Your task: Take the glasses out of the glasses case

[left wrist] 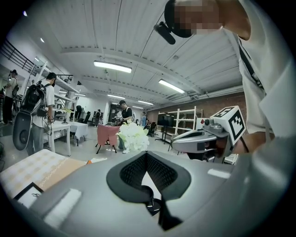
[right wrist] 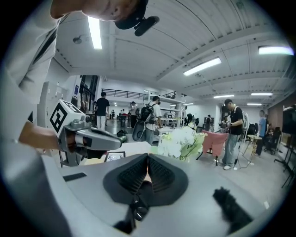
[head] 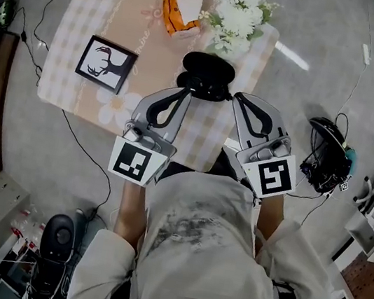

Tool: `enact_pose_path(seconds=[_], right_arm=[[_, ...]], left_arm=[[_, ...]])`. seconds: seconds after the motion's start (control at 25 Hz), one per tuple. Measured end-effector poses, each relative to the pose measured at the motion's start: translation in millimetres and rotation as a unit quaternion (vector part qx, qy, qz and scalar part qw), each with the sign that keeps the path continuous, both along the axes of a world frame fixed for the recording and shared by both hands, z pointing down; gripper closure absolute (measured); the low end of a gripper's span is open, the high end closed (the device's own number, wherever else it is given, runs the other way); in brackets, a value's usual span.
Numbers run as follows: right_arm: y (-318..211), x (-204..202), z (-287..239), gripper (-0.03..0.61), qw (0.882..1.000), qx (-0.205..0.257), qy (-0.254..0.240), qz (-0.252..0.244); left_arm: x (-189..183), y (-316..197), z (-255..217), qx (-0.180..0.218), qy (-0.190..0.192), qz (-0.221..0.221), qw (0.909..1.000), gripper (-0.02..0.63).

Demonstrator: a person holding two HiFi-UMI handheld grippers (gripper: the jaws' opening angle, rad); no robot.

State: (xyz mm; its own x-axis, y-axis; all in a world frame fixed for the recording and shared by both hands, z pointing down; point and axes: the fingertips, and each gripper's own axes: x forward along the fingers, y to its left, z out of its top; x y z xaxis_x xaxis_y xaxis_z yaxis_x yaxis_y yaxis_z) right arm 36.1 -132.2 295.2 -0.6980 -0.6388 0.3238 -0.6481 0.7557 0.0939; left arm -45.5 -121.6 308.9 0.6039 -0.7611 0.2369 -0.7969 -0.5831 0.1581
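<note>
On the checked tablecloth lies a black glasses case (head: pixel 206 76) with its lid open; dark contents show in the nearer half, but I cannot make out the glasses clearly. My left gripper (head: pixel 185 94) is shut and empty, its tip just short of the case's near left side. Just off the case's near right side, my right gripper (head: pixel 239 98) is also shut and empty. In the left gripper view the jaws (left wrist: pixel 147 155) are pressed together and hide the case. The right gripper view shows the same, jaws (right wrist: pixel 148 158) closed.
White flowers (head: pixel 238 15) and an orange tissue box (head: pixel 180 13) stand at the table's far edge behind the case. A framed deer picture (head: pixel 105 63) lies to the left. The low table (head: pixel 89 15) ends just before my body. Cables and gear (head: pixel 327 161) lie on the floor to the right.
</note>
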Motion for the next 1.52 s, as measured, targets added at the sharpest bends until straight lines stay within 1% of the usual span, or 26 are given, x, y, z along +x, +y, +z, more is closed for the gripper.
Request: enact_pose_path(seconds=[0.36,0.68,1.0,1.52], right_arm=[[-2,-5,22,0.560,1.000,-0.013,0.016,-0.022],[-6,-10,44,0.560,0.999,-0.021,0.033,-0.036],[-9,-12,63,0.560,0.998,-0.031,0.040,-0.038],[-11,-14,98,0.560,0.995,-0.043,0.071,-0.047]], left_arm=[[0,-2,23,-0.015,0.000,-0.007,0.9999,0.606],[-2,-3,42,-0.024,-0.011,-0.011,0.9996,0.606],[-4,-7,63,-0.037,-0.004,-0.015,0.9992,0.606],[-4,-9,97,-0.057,0.004,-0.017,0.9982,0.606]])
